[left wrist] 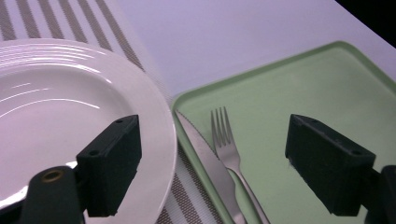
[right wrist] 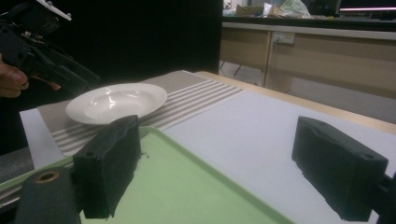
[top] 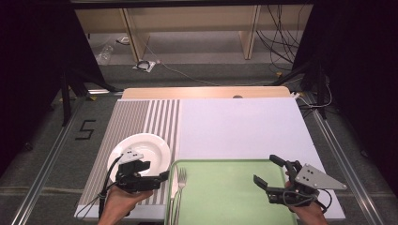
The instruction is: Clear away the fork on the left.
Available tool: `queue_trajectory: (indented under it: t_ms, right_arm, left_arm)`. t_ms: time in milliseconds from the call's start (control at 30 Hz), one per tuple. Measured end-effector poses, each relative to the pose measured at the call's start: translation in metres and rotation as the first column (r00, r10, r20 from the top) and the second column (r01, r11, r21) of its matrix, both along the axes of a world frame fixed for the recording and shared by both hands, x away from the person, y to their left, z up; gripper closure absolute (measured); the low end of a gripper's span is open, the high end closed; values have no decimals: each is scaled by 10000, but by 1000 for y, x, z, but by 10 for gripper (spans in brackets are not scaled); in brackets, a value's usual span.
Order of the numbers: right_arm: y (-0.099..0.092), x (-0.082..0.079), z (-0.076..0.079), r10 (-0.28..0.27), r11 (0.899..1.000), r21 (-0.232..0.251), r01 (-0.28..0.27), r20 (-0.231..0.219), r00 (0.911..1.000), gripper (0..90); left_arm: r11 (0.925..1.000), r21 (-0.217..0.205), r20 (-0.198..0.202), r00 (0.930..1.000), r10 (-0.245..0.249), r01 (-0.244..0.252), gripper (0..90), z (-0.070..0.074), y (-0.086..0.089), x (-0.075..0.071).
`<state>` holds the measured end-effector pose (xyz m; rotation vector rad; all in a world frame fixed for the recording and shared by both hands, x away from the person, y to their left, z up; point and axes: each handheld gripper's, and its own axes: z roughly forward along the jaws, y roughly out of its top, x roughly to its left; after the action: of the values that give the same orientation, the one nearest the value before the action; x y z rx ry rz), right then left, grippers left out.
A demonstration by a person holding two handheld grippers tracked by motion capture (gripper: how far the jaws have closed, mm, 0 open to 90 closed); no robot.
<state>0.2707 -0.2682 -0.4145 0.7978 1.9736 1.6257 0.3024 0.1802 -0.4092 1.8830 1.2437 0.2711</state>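
Two jobs remain: fork point(left wrist: 224, 140) and knife point(left wrist: 205, 158) lie untouched on the tray point(top: 225, 197) at 3 o'clock from my plate point(top: 150, 147); both my left gripper point(top: 157, 176) and right gripper point(top: 267, 171) gape empty.

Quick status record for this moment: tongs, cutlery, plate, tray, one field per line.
left tongs: open, nothing between the jaws, over the plate's near rim, aimed toward the cutlery
right tongs: open, empty, above the tray's right part
fork: lying on the tray by its left edge
knife: beside the fork, along the tray's left rim
plate: white, empty, on the striped mat
tray: green, on the table's near edge
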Motion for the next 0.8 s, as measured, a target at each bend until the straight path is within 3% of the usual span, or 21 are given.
queue_trajectory:
  t_ms: [300, 467, 800]
  right_arm:
    - [0, 0, 0, 0, 10000, -6, 0, 13, 10000, 164]
    - [0, 0, 0, 6, 10000, 15, -6, 22, 10000, 164]
    - [0, 0, 0, 21, 10000, 39, -21, 28, 10000, 164]
  left_arm:
    - [9974, -243, 94, 9977, 679, -676, 184, 1, 17, -1]
    - [9935, -354, 303, 9936, 1092, -1081, 184, 0, 24, -2]
    - [9859, -455, 296, 9863, 1624, -1610, 183, -2, 33, -5]
